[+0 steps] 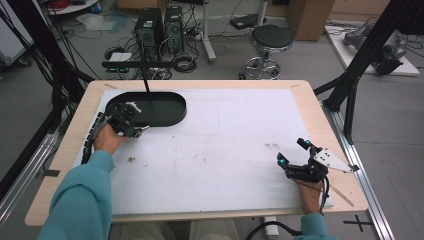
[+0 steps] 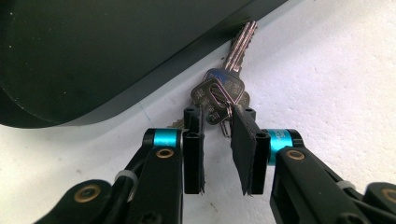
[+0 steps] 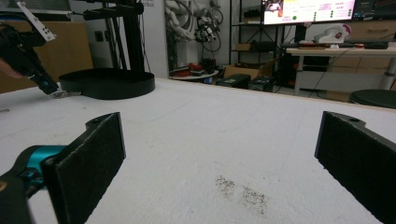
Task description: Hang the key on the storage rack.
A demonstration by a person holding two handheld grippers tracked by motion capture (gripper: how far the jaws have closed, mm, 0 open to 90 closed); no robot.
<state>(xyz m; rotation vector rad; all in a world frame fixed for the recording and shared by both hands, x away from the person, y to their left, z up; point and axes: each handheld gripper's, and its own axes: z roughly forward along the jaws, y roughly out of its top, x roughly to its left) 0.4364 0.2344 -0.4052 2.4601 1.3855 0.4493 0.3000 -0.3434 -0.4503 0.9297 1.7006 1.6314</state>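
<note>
Bench (image 1: 240,150): white mat, faint smudges. Black oval tray (image 1: 155,107) at 10 o'clock. Bunch of silver keys (image 2: 222,91) lies on the mat, one blade tip touching the tray's wall. Left tongs (image 2: 219,140) narrowly apart, straddling the key ring. Right tongs (image 3: 219,154) at 4 o'clock, spread wide, empty

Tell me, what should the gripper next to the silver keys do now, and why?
Probably close and pinch. The left gripper has its jaws slightly apart on either side of the bunch of silver metal keys, which lies on the white table cover against the black oval stand base. They don't look pinched yet.
</note>
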